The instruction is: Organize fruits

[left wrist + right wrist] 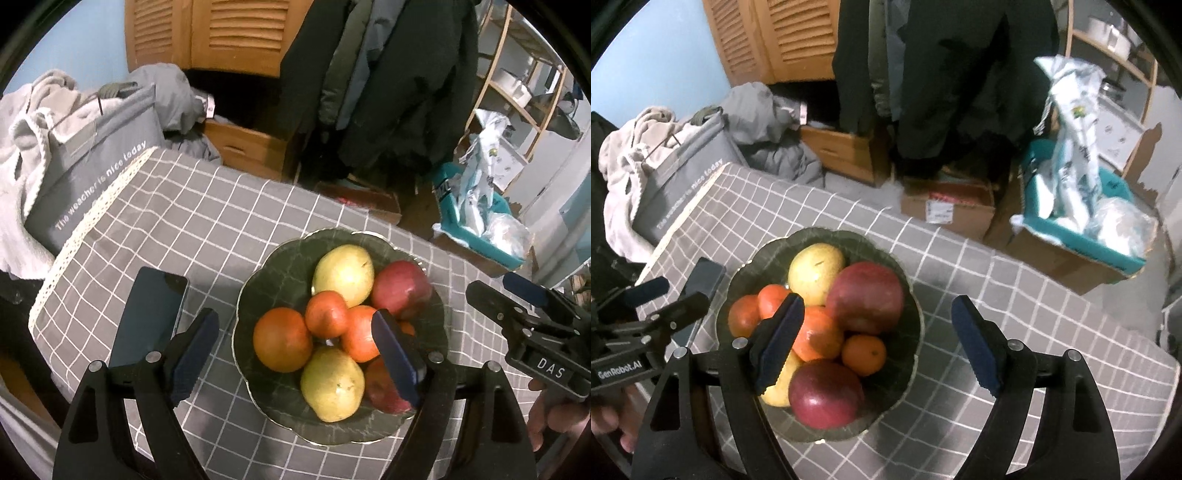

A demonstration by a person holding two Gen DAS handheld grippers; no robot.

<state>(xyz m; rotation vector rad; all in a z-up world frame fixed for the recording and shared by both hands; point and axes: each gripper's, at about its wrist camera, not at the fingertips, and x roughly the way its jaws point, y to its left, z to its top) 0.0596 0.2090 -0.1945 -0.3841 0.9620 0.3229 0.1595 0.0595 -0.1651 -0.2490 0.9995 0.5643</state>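
**Both tools empty above a full fruit bowl**

Left wrist view: the left tool hangs over the dark green bowl with its jaws spread apart and nothing between the pads. The bowl stands on the grey checked tabletop and holds two yellow pears, red apples and several oranges. A dark phone lies flat just left of the bowl. The right tool shows at the right edge, held by a hand.

Right wrist view: the right tool is likewise spread wide and clamps nothing; its left finger lies across the fruit in the picture, its right one over bare cloth. The bowl sits left of centre, a large apple on top of the heap. The left tool reaches in from the left edge.
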